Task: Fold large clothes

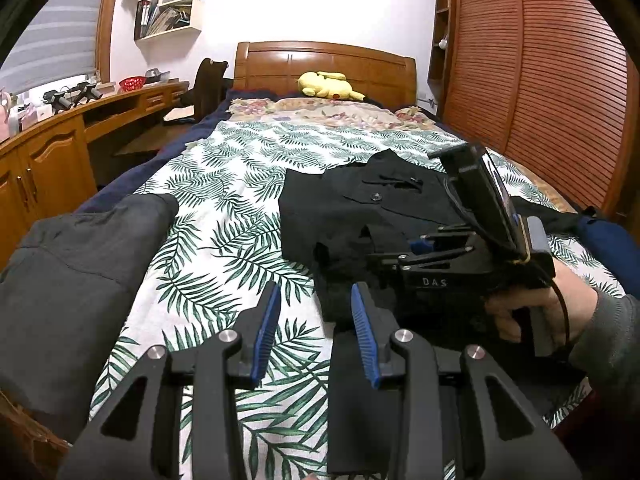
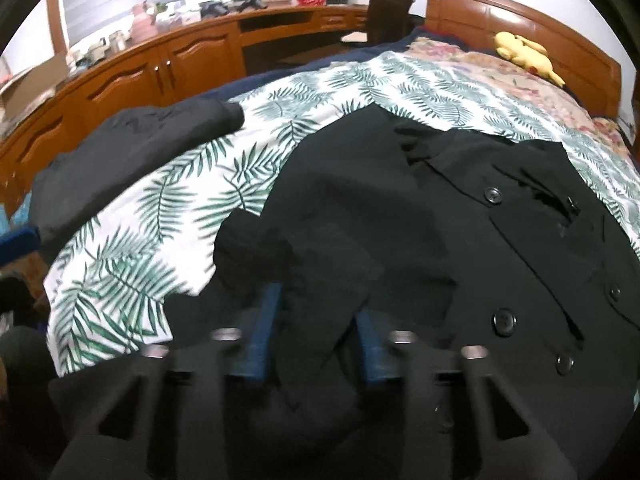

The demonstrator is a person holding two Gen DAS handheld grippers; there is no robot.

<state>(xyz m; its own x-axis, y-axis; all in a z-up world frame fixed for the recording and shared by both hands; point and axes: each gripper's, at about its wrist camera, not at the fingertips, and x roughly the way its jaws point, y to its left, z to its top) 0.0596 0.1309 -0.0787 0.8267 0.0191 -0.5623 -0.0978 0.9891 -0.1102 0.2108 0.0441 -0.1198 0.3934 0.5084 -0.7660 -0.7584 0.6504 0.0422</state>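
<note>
A black buttoned jacket (image 1: 360,208) lies on the leaf-print bedspread (image 1: 224,208), partly folded. My left gripper (image 1: 316,316) is open and empty, hovering over the bedspread at the jacket's near left edge. The right gripper (image 1: 416,248) shows in the left wrist view, held by a hand, low over the jacket's near part. In the right wrist view the jacket (image 2: 460,240) fills the right side; the right gripper (image 2: 318,320) is open with a fold of black sleeve cloth (image 2: 320,280) lying between its blue pads. That view is blurred.
A dark grey garment (image 1: 68,280) lies at the bed's left edge; it also shows in the right wrist view (image 2: 132,152). A yellow plush toy (image 1: 326,85) sits by the wooden headboard. Wooden desk and cabinets (image 1: 44,152) stand left; a slatted wardrobe (image 1: 540,92) stands right.
</note>
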